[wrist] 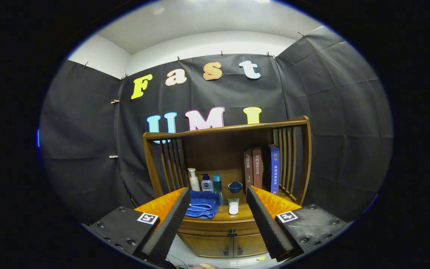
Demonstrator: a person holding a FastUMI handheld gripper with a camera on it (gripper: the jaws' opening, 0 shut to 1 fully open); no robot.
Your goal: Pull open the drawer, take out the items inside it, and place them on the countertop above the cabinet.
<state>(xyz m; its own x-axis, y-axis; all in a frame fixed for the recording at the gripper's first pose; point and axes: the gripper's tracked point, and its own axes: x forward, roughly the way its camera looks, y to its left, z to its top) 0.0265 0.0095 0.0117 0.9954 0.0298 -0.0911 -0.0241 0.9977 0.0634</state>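
A wooden cabinet (218,239) stands ahead, its shallow drawer (222,228) closed, with a small dark knob (232,232) at the middle of the drawer front. On the countertop (245,215) above it lie a folded blue towel (202,204) and a small white flat object (233,206). My gripper (218,198) hangs open some way in front of the cabinet, nothing between its fingers. The towel and the white object show in the gap between the fingers, the knob lower down. The drawer's inside is hidden.
A slatted wooden shelf frame (226,129) rises over the countertop. At its back stand three bottles (205,183), a small blue lidded bowl (235,186) and three upright books (263,170). Two lower cabinet doors (233,246) sit under the drawer. Pale floor (185,254) lies below.
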